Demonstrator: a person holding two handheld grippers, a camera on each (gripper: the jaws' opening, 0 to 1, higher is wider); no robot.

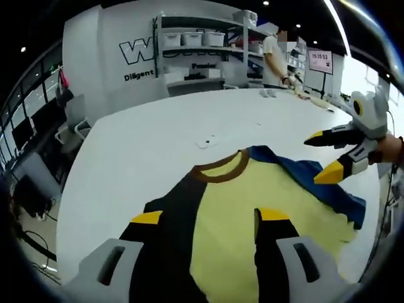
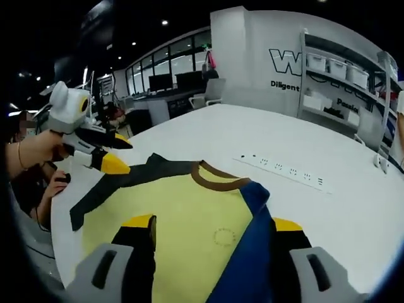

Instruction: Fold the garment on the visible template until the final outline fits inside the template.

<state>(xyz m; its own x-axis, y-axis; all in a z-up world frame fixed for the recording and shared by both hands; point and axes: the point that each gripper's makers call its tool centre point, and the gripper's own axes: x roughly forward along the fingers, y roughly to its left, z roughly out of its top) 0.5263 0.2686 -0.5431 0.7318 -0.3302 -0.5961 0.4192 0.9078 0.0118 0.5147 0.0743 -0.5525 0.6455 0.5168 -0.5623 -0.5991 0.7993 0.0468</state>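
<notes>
The T-shirt [image 1: 252, 208] lies flat on the white table [image 1: 158, 139], just in front of me. Its body is yellow, the collar [image 2: 218, 177] is brown, one sleeve is black [image 2: 120, 183] and the other sleeve is blue [image 1: 315, 180]. I see no marked template under it, so I cannot tell where the outline goes. I judge that folding has not started properly, because both sleeves are spread out to the sides.

My left gripper [image 1: 211, 218] hovers low above the black side of the shirt, jaws apart and holding nothing. My right gripper [image 2: 214, 224] is above the blue side, also spread wide and empty. I think I hold them this way, one over each sleeve, so that both sides can be pinched and brought inward toward the yellow middle.

Further away on the table there is a white power strip [image 2: 284, 169], well apart from the shirt. Behind the table stands a shelf [image 1: 196, 50] with white storage bins [image 1: 192, 38]; what is inside them I cannot see. A person [image 1: 274, 60] stands at the far end of the table.
</notes>
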